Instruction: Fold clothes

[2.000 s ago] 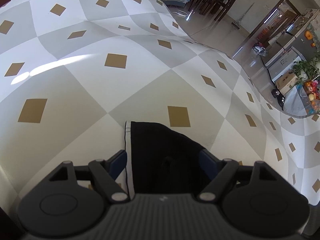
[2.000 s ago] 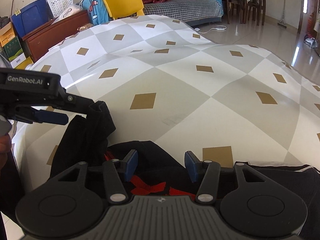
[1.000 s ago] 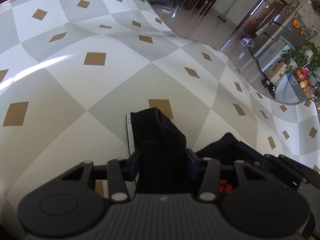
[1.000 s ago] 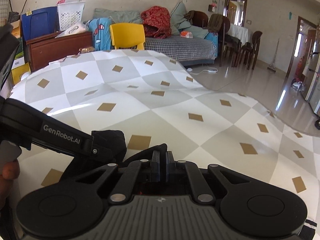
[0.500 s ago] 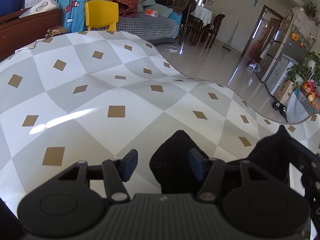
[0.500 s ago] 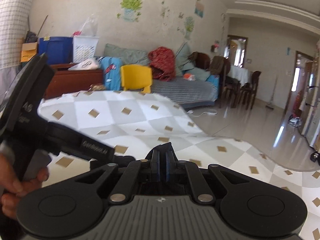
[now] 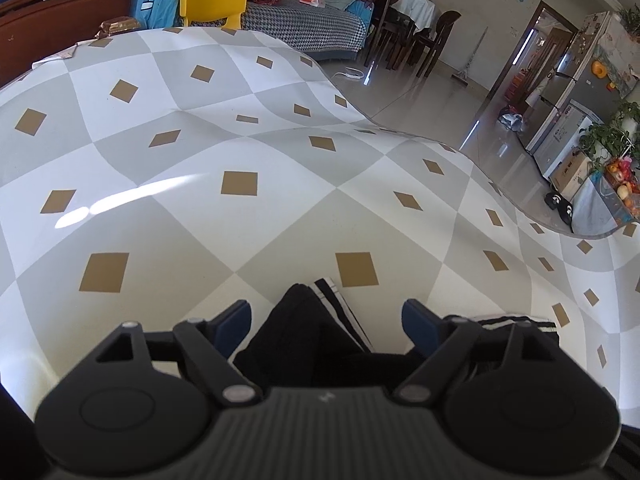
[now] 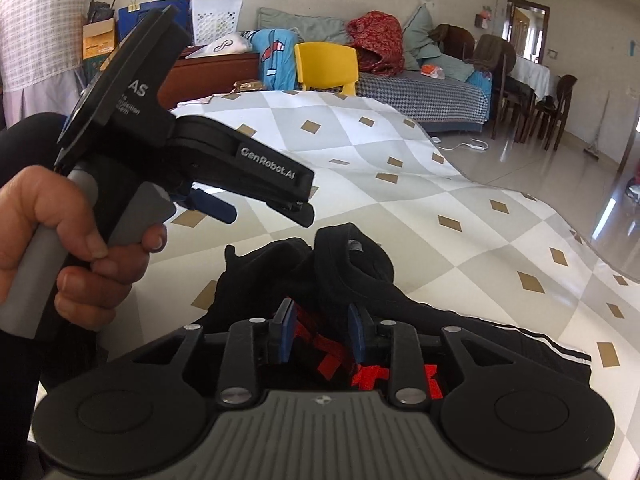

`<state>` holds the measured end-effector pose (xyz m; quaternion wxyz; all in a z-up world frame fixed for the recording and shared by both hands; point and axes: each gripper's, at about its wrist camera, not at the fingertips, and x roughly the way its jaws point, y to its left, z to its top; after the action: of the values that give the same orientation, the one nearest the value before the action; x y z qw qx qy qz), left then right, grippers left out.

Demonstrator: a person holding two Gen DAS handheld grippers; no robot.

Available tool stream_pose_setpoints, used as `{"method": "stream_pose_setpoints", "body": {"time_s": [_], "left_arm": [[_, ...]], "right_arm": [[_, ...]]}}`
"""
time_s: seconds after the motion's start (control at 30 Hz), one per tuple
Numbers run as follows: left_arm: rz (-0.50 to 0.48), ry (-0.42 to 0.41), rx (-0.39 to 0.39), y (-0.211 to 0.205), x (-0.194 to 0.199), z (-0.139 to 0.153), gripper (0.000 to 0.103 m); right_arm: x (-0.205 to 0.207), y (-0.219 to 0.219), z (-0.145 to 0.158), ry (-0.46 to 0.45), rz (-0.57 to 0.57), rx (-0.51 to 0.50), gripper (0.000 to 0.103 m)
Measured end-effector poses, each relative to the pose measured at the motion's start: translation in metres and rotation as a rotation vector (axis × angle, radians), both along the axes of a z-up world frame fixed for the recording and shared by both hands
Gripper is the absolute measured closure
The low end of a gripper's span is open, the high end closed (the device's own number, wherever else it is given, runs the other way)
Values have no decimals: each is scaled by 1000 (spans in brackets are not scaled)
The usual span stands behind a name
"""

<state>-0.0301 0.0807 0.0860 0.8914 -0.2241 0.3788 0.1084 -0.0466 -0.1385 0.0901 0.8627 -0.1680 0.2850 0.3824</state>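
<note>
Nearest to me, my right gripper is opening its jaws; the black garment with red marks lies under and between the pads, but I judge they no longer press it. My left gripper is also opening, its blue pads spread wide on either side of a raised fold of the same dark cloth, clear of it on both sides. In the right view, the hand holding the left tool hovers above the bunched cloth. The garment sits heaped at the near edge of the checked table cover, a white-striped hem trailing to the right. Beyond it the cover is bare, then a yellow chair. I read this as a release after one fold. Next I need a fresh edge to grasp and flatten the bunch.
</note>
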Motion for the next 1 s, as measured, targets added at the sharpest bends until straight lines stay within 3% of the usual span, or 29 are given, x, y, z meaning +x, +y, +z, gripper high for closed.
{"method": "stream_pose_setpoints", "body": {"time_s": [0.3, 0.53, 0.73, 1.0], "left_arm": [[-68, 42, 21, -18, 4, -18, 15], [-100, 84, 6, -24, 8, -38, 12], [-136, 121, 47, -31, 11, -55, 12], [-162, 141, 72, -35, 14, -64, 7]], "right_arm": [[25, -30, 13, 10, -210, 83, 71], [54, -39, 6, 33, -343, 130, 69], [72, -30, -8, 48, -347, 135, 66], [97, -17, -40, 122, -360, 55, 63]]}}
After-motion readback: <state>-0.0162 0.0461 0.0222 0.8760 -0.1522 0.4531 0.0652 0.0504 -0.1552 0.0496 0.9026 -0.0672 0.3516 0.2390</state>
